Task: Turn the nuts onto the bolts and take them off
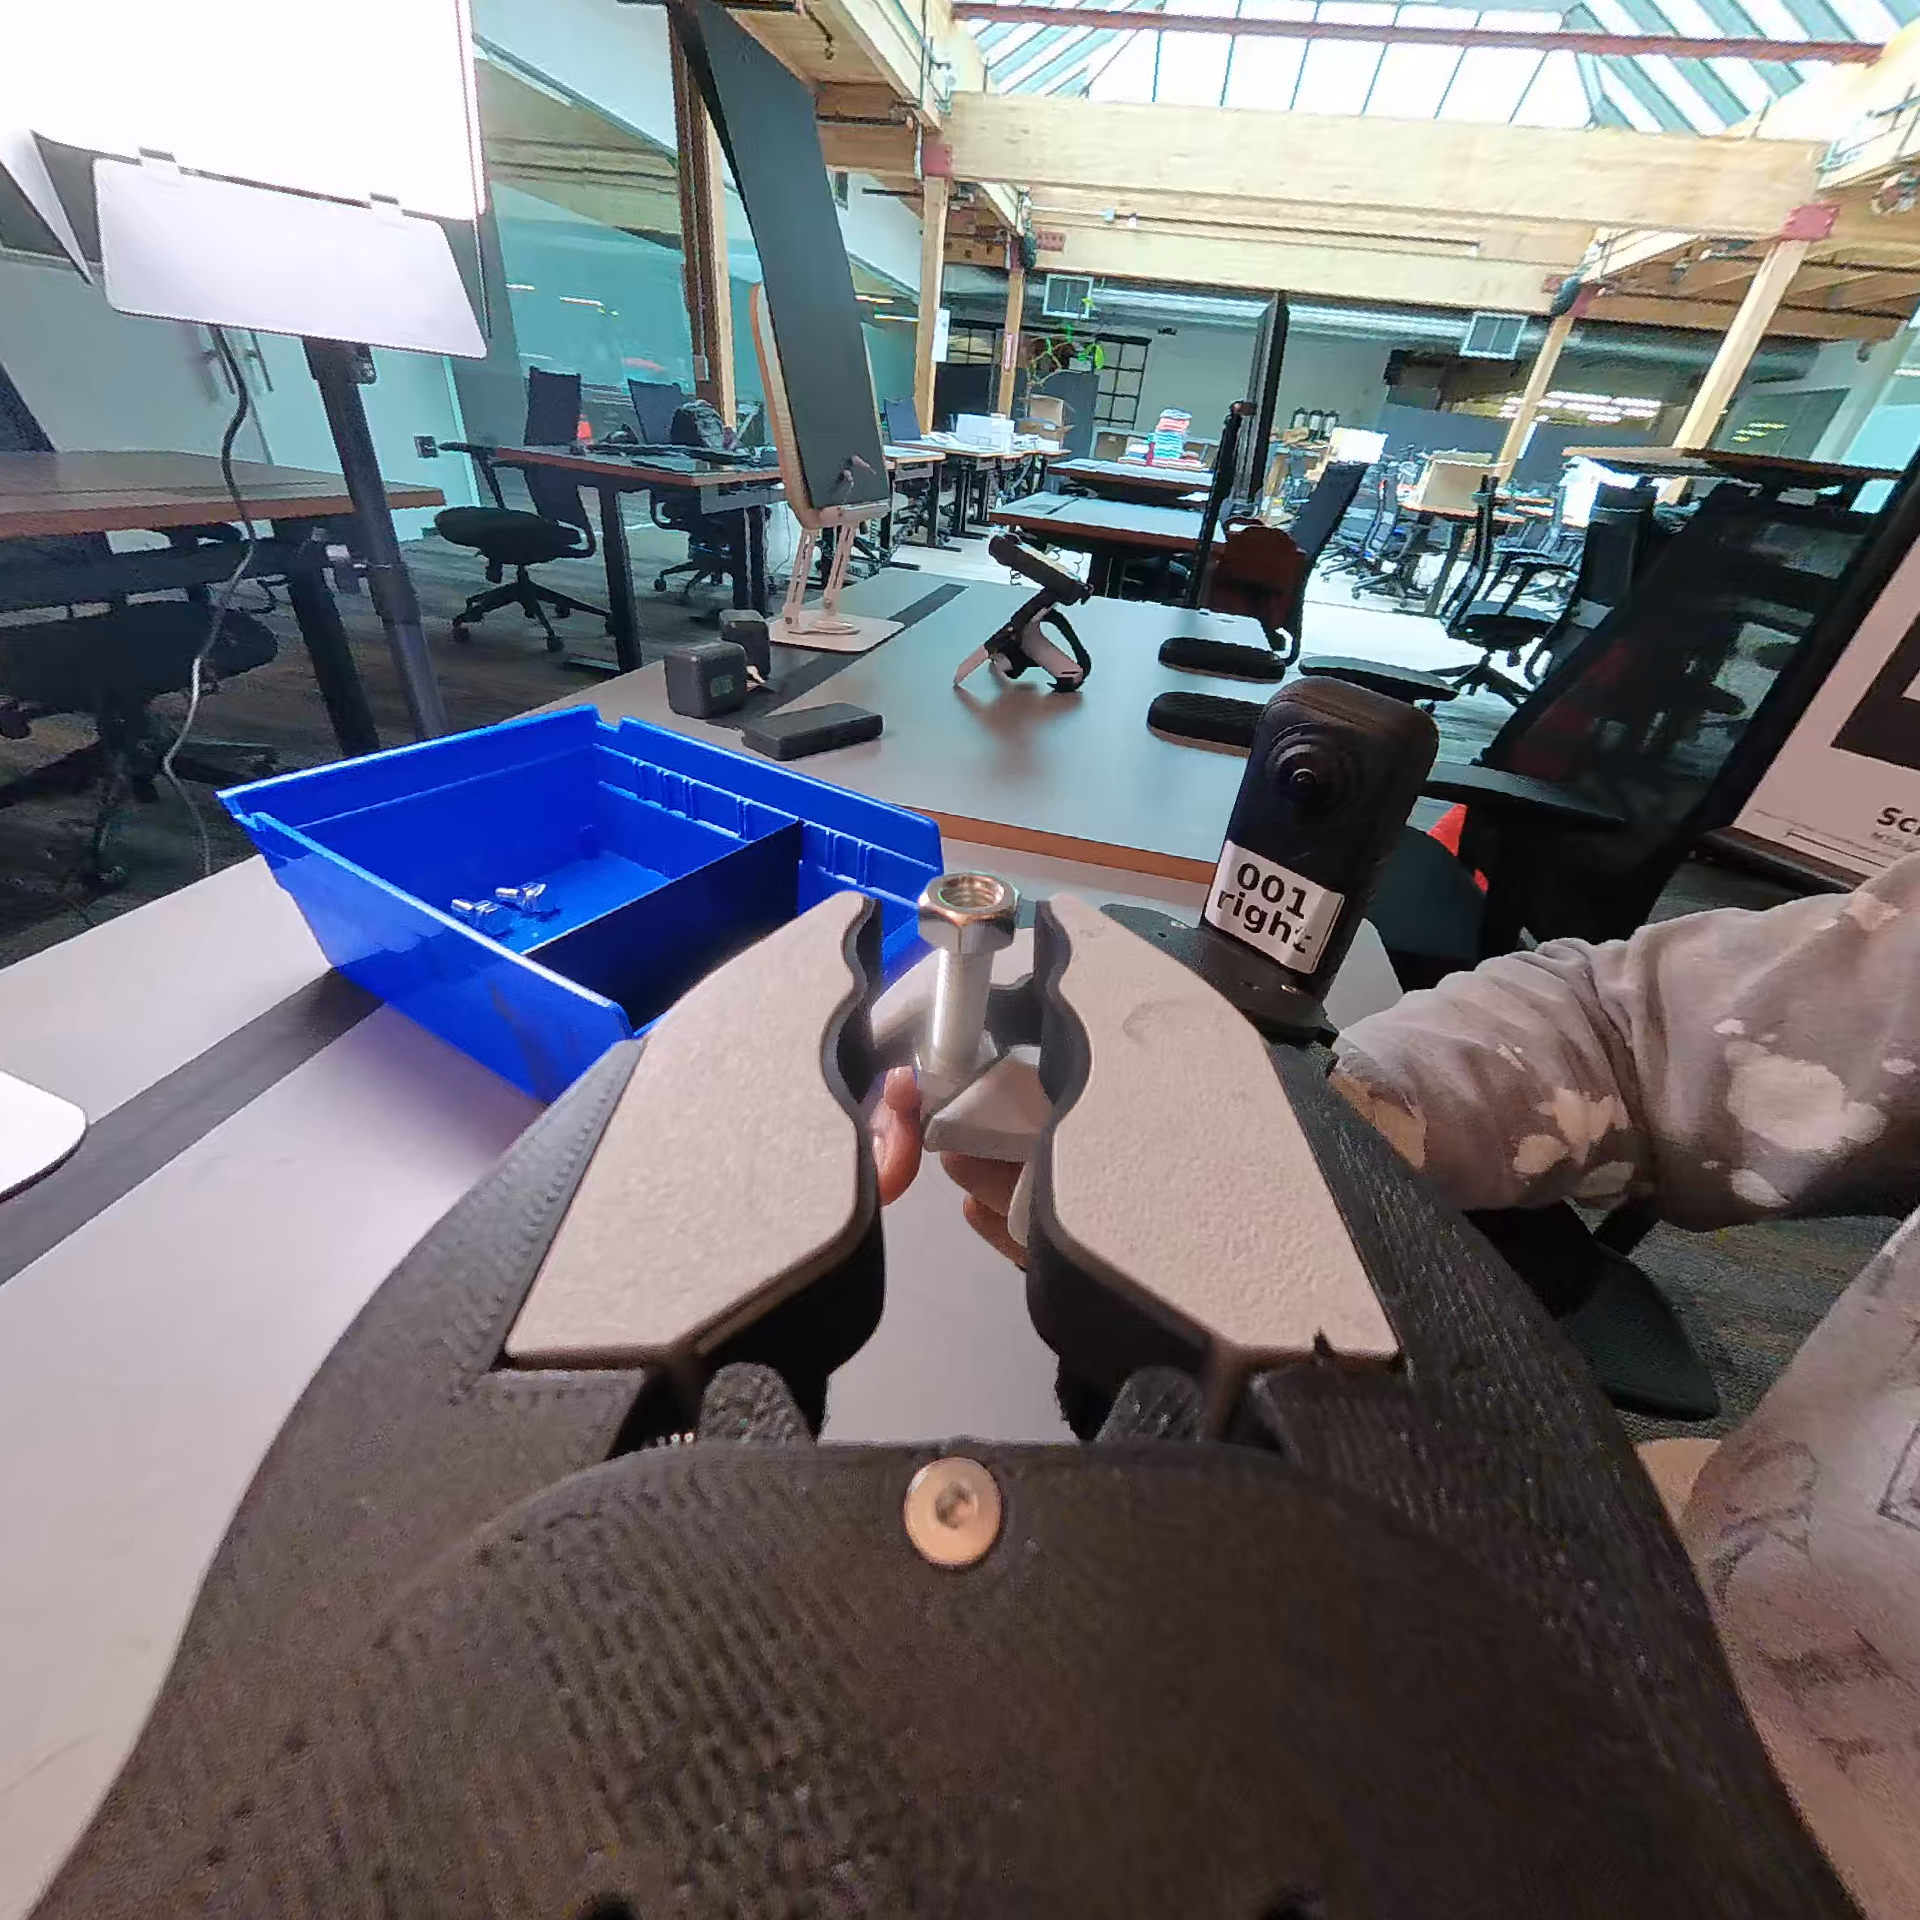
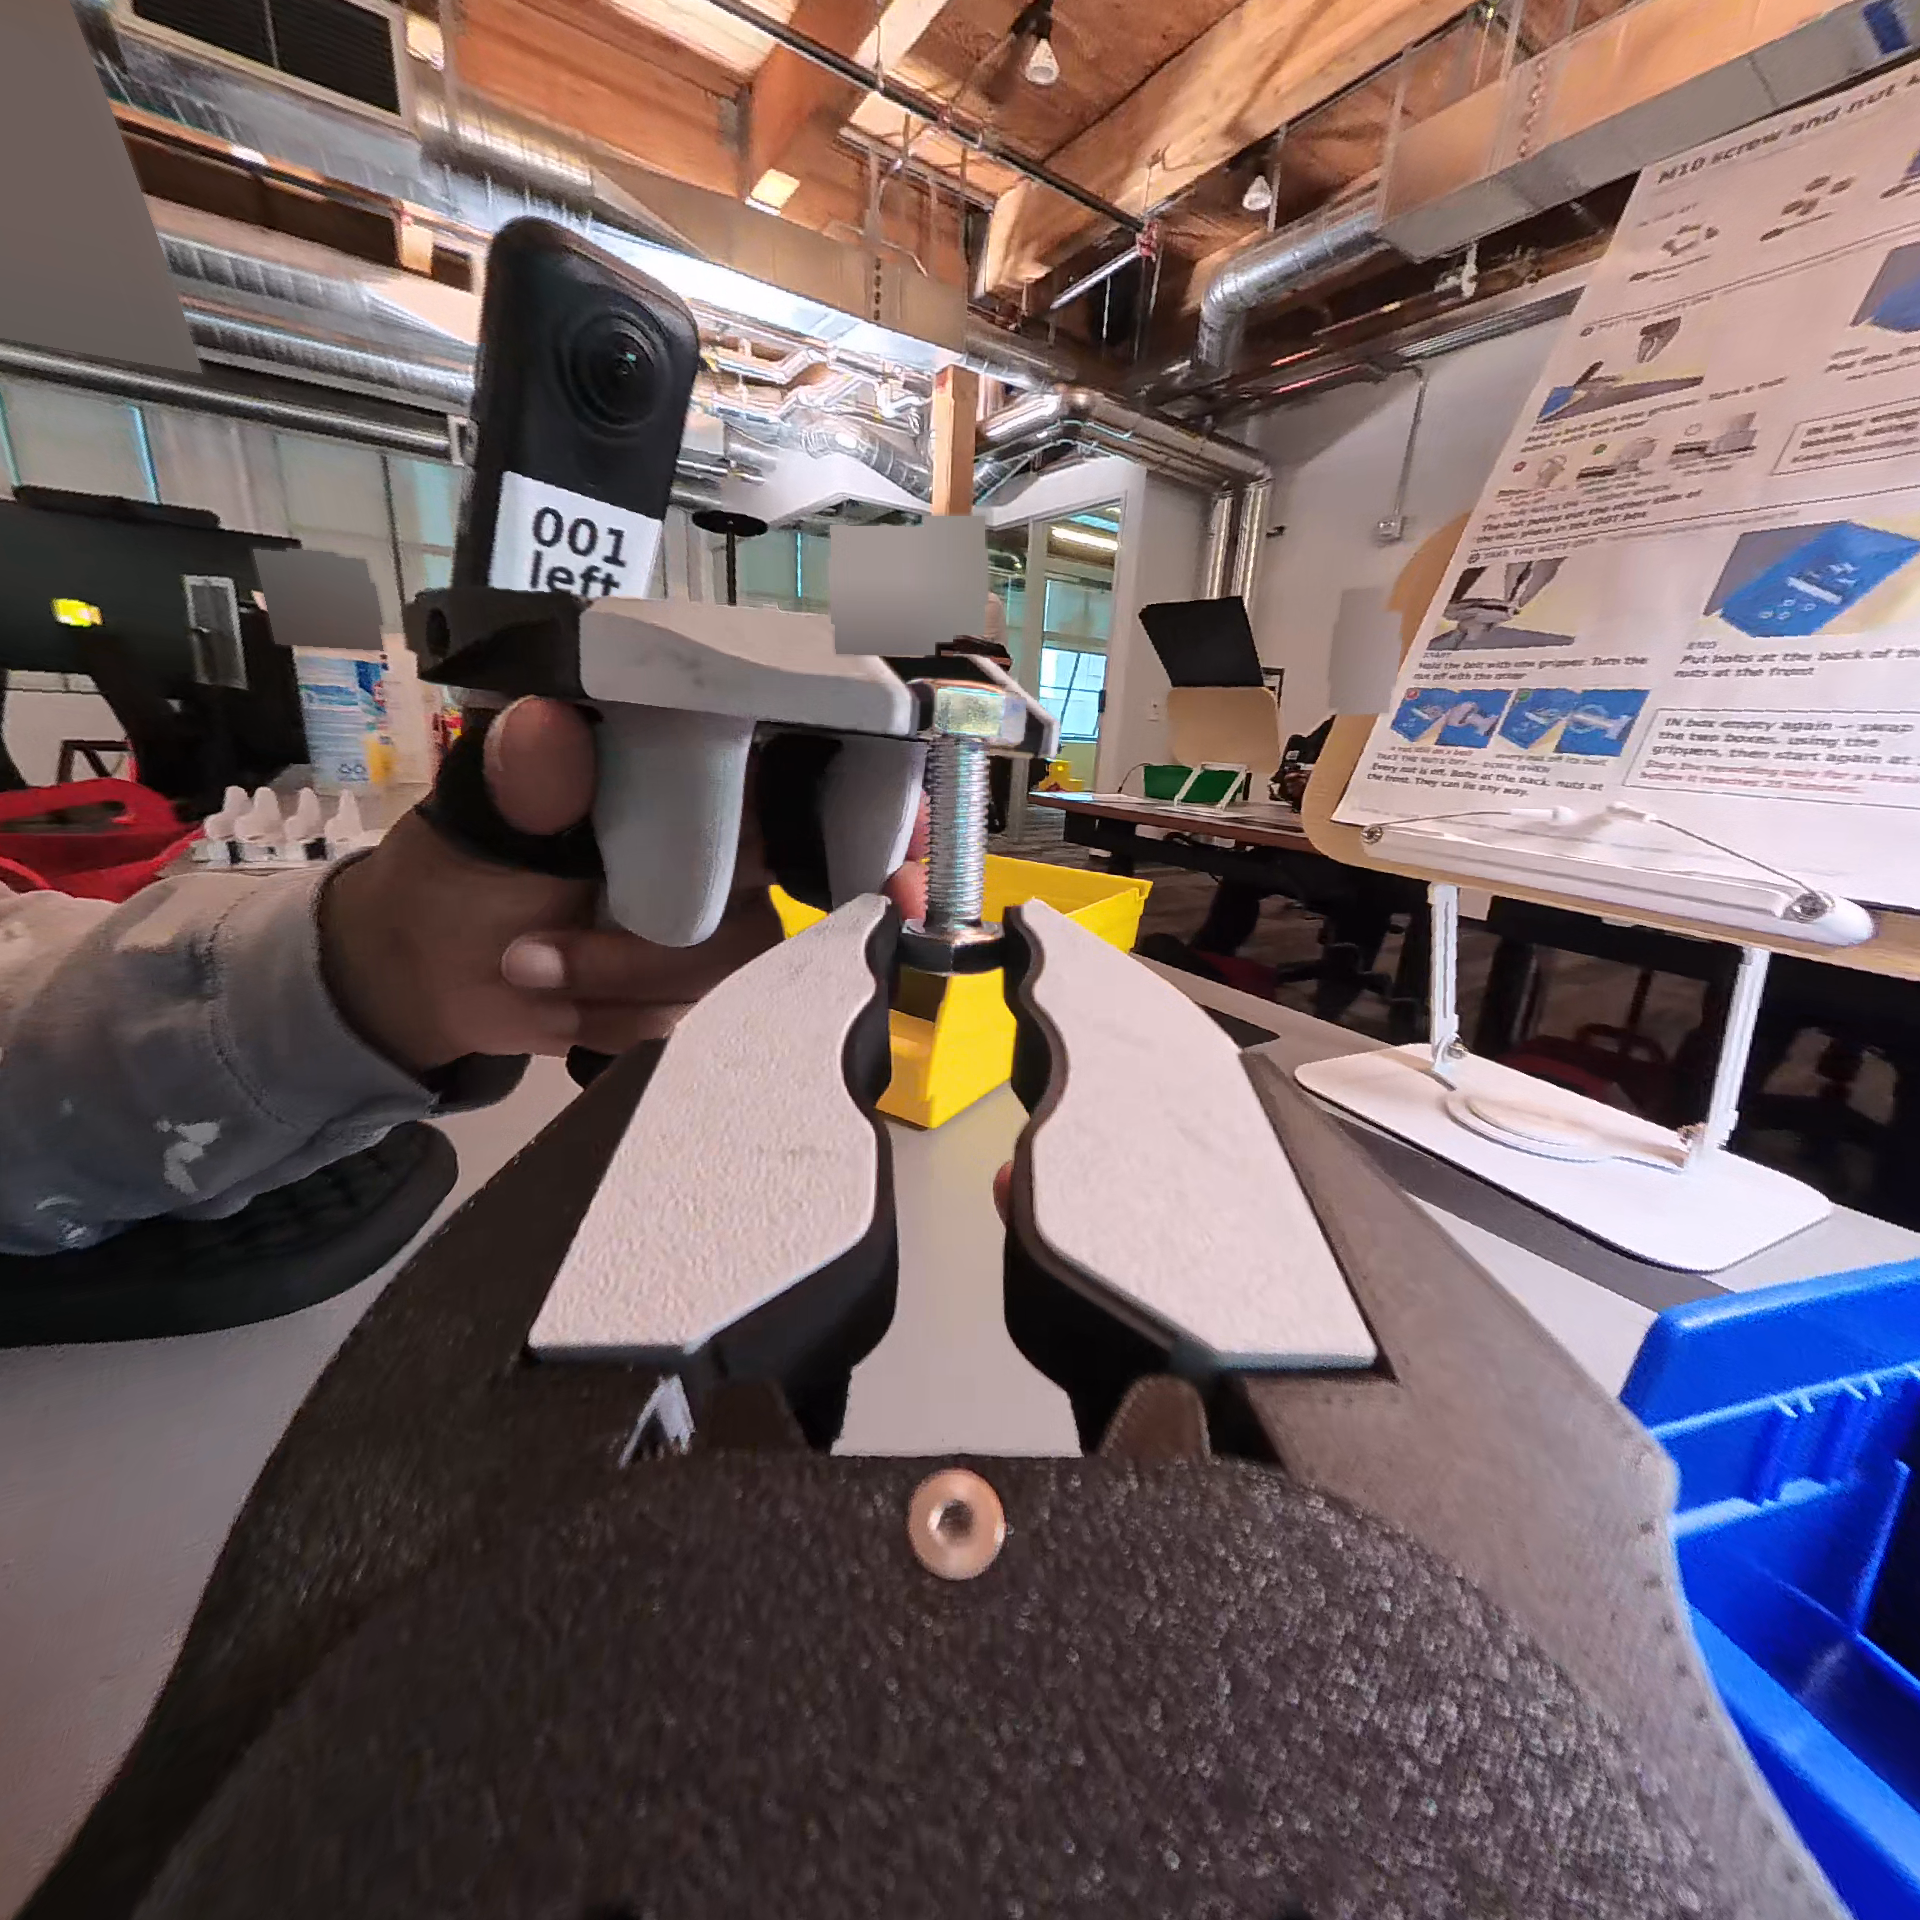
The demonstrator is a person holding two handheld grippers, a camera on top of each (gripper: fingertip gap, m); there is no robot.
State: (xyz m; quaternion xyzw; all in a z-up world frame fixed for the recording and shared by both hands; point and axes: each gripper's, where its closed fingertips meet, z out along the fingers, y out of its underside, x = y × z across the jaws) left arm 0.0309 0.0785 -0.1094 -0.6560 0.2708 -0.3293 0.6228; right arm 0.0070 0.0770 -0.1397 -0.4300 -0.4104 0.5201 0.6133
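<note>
A silver bolt (image 2: 956, 821) stands upright in the air between the two grippers. My left gripper (image 1: 956, 914) is shut on its hex head; it also shows side-on in the right wrist view (image 2: 971, 717), held by a hand. My right gripper (image 2: 951, 925) is shut on a hex nut (image 2: 948, 945) at the lower end of the thread. In the left wrist view the bolt shaft (image 1: 951, 1008) runs down to the right gripper's fingertips (image 1: 987, 1122), which hide the nut there.
A blue divided bin (image 1: 447, 966) sits on the grey table ahead left, with two small metal pieces (image 1: 499, 902) in its rear part; its corner shows at the right (image 2: 1787, 1507). A yellow bin (image 2: 1049, 904) stands behind the bolt. An instruction sheet on a white stand (image 2: 1662, 520) is at the right. The grippers are tip to tip, or close to it.
</note>
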